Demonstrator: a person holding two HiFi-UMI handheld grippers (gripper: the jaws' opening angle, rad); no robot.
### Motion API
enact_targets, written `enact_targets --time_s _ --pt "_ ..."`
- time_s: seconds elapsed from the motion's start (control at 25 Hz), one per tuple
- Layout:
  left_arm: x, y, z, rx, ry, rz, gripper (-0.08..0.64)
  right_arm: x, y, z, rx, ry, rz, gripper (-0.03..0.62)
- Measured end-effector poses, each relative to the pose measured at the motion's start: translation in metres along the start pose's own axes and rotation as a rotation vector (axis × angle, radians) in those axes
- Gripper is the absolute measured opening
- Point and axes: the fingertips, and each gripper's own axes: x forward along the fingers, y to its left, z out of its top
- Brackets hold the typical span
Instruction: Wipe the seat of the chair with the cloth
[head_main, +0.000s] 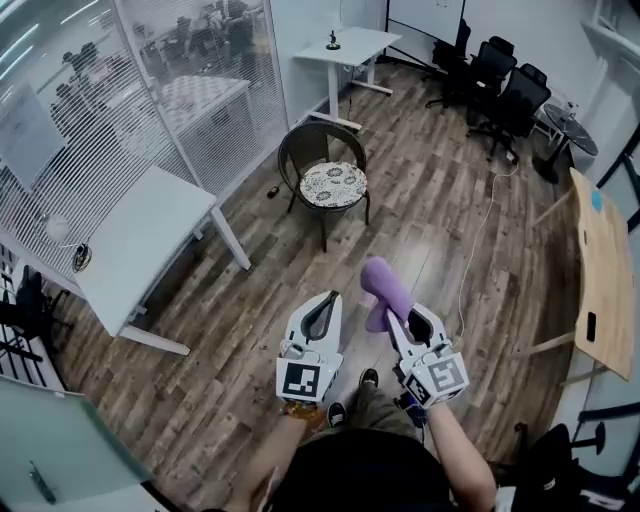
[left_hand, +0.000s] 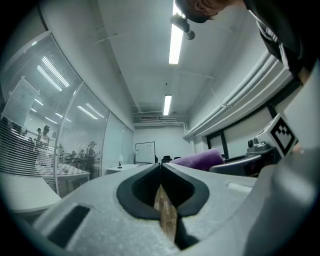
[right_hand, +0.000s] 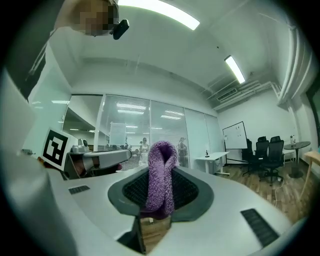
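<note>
Cloth (head_main: 383, 287): purple and folded, pinched in the right gripper (right_hand: 161, 172). Fold stands past the jaw tips, so a soft pad leads for wiping.
Right gripper: clamped on the cloth, carried low in front of the body and aimed forward at the chair (head_main: 323, 165).
Left gripper (left_hand: 160, 169): jaws together with nothing between them. Held level beside the right one and idle, probably spare for steadying the chair.
Chair: round with a dark frame, standing on the wood floor (head_main: 430, 230) well ahead and well apart from both grippers. Open side faces this way, so access looks free.
Seat (head_main: 333, 185): patterned cushion, face up, nothing on it.
Stage: approach, by the look of the gap. Wiping not yet begun.
Next: close the gap, then lower the cloth's fold onto the seat.
Risk: only a narrow part of the cloth is gripped, so it may slip or bunch under a firm stroke.
</note>
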Motion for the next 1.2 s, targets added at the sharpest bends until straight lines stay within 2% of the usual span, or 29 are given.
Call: enact_targets --time_s 0.28,0.36,0.56,0.72,0.88,1.2 --pt "0.075 0.043 -0.030 0.036 0.036 0.006 0.020 0.080 -0.065 -0.024 0.042 0.012 -0.002 0.100" --pt "0.106 0.058 -0.039 0.061 0.041 0.013 0.020 0.110 -0.090 -0.034 0.058 0.017 0.005 0.100" --pt "0.195 0.095 -0.063 0.054 0.098 0.042 0.020 0.186 -0.160 -0.055 0.115 0.059 0.026 0.100" --pt "0.266 0.122 -0.075 0.060 0.140 0.049 0.020 0.246 -0.212 -0.059 0.150 0.093 0.070 0.100" --pt "0.321 0.140 -0.103 0.054 0.186 0.073 0.020 0.293 -0.259 -0.069 0.158 0.116 0.121 0.100" --pt "0.388 0.195 -0.157 0.033 0.247 0.130 0.021 0.389 -0.313 -0.108 0.208 0.222 0.209 0.100"
